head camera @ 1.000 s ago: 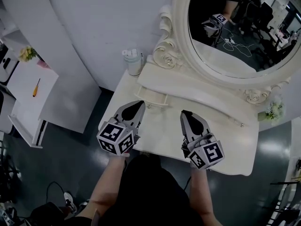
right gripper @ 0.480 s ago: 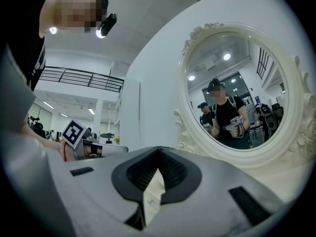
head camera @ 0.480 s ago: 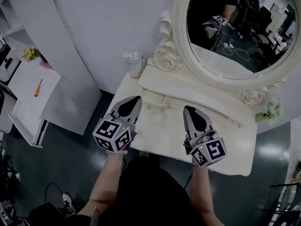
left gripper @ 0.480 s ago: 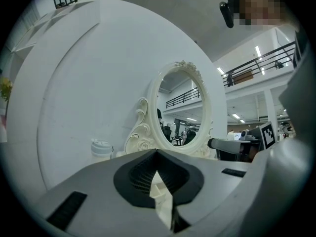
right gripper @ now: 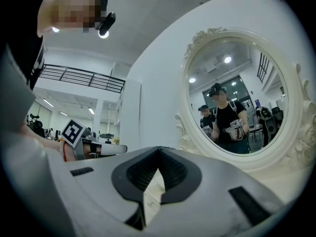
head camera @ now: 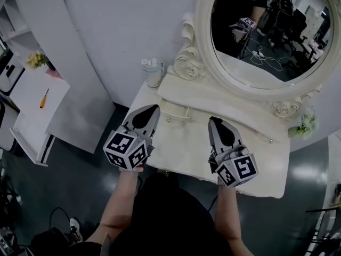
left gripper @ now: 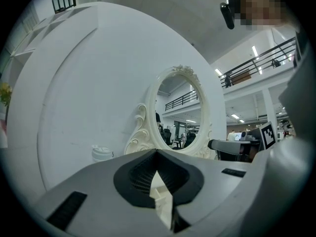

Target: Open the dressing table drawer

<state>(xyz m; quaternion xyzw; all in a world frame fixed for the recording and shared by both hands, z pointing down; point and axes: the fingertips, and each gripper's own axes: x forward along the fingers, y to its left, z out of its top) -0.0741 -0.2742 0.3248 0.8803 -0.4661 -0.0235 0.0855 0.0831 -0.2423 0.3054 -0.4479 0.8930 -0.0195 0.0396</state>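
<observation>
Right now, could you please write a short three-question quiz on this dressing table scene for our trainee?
1. True or false: the left gripper and the right gripper both have their fingers closed with nothing between them.
2. Multiple choice: what stands at the back corner of the dressing table, by the left edge of the mirror? A) a lidded cup B) a lamp C) a book
3. Fill in: the gripper nearer the lidded cup is the ___ one.
Key: 1 true; 2 A; 3 left.
</observation>
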